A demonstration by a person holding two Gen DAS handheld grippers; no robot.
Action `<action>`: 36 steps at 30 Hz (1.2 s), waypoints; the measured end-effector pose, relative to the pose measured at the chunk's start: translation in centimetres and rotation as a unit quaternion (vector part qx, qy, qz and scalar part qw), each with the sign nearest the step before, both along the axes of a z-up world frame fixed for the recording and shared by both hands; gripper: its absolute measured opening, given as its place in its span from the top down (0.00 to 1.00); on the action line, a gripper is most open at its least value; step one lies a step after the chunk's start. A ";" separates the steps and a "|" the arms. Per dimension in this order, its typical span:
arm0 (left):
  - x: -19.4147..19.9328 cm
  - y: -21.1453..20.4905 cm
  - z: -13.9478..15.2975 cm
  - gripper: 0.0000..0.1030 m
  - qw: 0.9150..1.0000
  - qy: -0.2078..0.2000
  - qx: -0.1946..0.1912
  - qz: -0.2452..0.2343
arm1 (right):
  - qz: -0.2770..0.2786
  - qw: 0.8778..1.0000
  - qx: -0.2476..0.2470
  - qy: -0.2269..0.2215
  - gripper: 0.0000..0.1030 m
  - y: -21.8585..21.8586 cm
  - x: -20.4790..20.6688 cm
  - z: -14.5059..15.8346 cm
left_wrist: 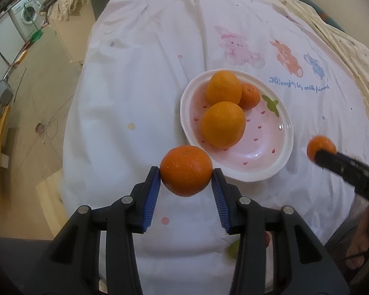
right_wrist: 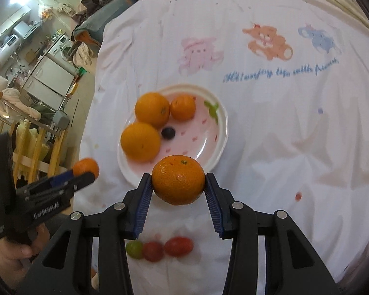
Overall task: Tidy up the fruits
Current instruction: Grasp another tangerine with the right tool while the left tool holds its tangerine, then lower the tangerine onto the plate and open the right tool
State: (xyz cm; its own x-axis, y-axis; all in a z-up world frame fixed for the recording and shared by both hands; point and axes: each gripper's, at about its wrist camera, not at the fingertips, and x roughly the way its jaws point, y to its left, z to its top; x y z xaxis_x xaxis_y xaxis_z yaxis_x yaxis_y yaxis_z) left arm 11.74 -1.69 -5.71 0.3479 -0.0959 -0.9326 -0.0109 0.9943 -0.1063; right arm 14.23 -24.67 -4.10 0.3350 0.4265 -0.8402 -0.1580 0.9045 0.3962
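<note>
My left gripper [left_wrist: 186, 175] is shut on a tangerine [left_wrist: 186, 166], held above the white cloth just left of the plate's near rim. My right gripper [right_wrist: 178, 184] is shut on another tangerine [right_wrist: 178, 175] over the plate's near edge. Each gripper also shows in the other's view: the right gripper [left_wrist: 320, 153] at the right with its tangerine [left_wrist: 319, 145], the left gripper [right_wrist: 84, 174] at the lower left with its tangerine [right_wrist: 86, 166]. The pink strawberry plate [left_wrist: 258, 175] [right_wrist: 222, 132] holds two oranges [left_wrist: 223, 124] [right_wrist: 140, 141], a small tangerine [right_wrist: 182, 107] and a dark round berry [right_wrist: 168, 132].
A green grape [right_wrist: 134, 249] and two red cherry tomatoes [right_wrist: 178, 246] lie on the cloth near me. The cartoon-printed white cloth [left_wrist: 140, 78] drops off at its left edge to the floor, with a washing machine [left_wrist: 27, 14] and a wooden rack [right_wrist: 37, 145] beyond.
</note>
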 end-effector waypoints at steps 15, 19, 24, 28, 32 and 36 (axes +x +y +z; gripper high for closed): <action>0.7 -0.8 -0.5 0.63 1.000 0.015 -0.022 -0.007 | 0.038 0.997 -0.049 0.051 0.56 2.7 5.7 -4.9; 0.9 -0.8 -0.8 0.63 0.999 0.023 -0.026 -0.004 | 0.039 0.996 -0.049 0.062 0.56 3.0 5.8 -5.6; 1.0 -0.9 -1.1 0.63 0.999 0.030 -0.033 -0.003 | 0.041 0.995 -0.050 0.073 0.54 3.4 5.7 -6.2; 1.0 -1.0 -1.2 0.63 0.999 0.029 -0.035 -0.003 | 0.033 0.996 -0.048 0.074 0.54 3.2 5.7 -6.2; 1.0 -0.9 -1.2 0.62 0.999 0.029 -0.034 -0.001 | 0.027 0.996 -0.040 0.080 0.49 2.9 5.8 -6.1; 1.0 -0.6 -1.2 0.63 0.999 0.028 -0.033 0.004 | 0.012 0.998 -0.022 0.063 0.31 2.2 5.6 -5.0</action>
State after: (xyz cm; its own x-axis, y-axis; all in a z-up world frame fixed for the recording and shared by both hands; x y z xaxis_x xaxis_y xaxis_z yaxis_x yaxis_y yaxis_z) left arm 12.79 -2.27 -6.95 0.2965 -0.1561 -0.9422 -0.0261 0.9849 -0.1714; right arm 19.80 -22.44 -9.14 0.2158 0.3947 -0.8931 -0.1320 0.9181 0.3738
